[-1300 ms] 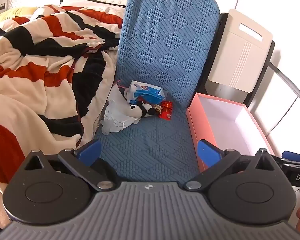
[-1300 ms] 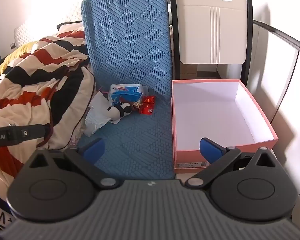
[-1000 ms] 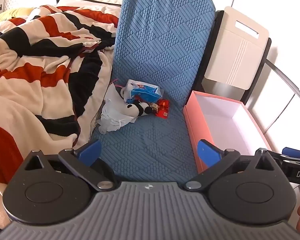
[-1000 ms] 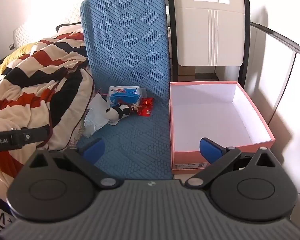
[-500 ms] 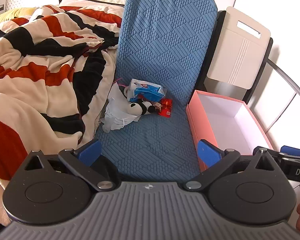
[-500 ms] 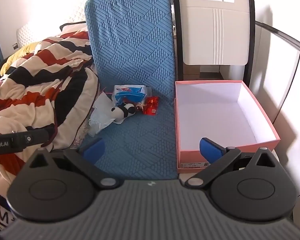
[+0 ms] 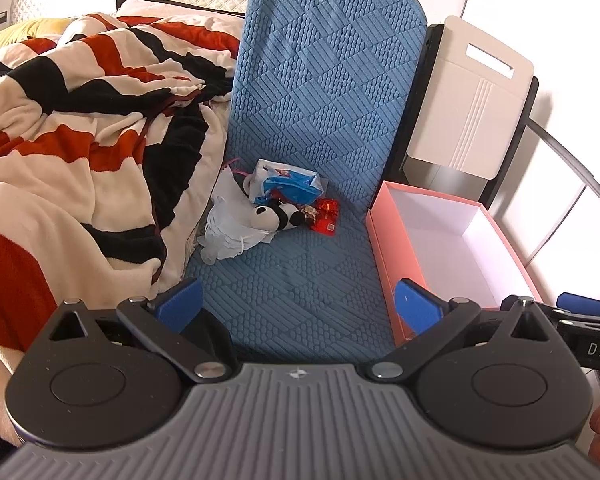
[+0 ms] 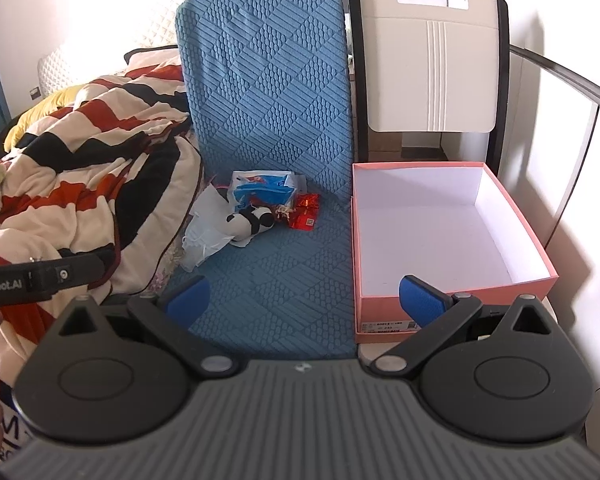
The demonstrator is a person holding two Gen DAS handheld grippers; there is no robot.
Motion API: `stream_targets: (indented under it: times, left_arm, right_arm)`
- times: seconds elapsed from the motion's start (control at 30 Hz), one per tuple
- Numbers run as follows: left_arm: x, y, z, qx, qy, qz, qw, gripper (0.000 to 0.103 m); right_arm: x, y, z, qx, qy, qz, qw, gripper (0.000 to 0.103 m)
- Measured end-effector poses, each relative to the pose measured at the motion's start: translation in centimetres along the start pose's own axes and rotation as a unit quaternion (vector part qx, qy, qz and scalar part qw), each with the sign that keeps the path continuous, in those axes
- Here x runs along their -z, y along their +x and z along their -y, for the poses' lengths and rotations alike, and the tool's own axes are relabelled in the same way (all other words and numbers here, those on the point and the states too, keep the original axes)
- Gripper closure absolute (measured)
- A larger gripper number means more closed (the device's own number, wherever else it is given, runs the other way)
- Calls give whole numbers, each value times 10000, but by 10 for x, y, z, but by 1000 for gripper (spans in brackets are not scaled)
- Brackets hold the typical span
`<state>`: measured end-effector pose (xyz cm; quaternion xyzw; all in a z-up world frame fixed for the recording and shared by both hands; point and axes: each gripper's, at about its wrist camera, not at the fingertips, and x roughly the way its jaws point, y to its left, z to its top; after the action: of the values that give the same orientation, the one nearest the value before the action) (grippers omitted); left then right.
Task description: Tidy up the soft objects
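Both grippers hang back, jaws spread and empty, before the first pick from the pile of soft things.

The small black-and-white plush toy [image 8: 251, 220] lies on its side on the blue quilted seat cushion [image 8: 275, 280], touching the crumpled white cloth [image 8: 201, 236] and the blue-and-white soft packet [image 8: 265, 190] — long axis roughly left-right, head toward the striped blanket [image 8: 79, 168]. Judged best: bring the left gripper [image 7: 297, 304] in across the toy's narrow body, then carry it to the open pink cardboard box [image 8: 452, 298] just beside the cushion — the right gripper [image 8: 304, 298] is nearer that box.
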<state>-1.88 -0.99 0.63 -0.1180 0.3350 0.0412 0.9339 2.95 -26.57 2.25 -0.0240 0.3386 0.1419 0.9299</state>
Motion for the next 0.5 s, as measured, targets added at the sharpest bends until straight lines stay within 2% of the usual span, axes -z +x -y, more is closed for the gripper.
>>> stream_targets:
  times: [0.5]
  left_arm:
    - [4,-10,12,-15,238,170,9996,0]
  right_arm:
    - [9,-8,2,-10,35,82,10000,0]
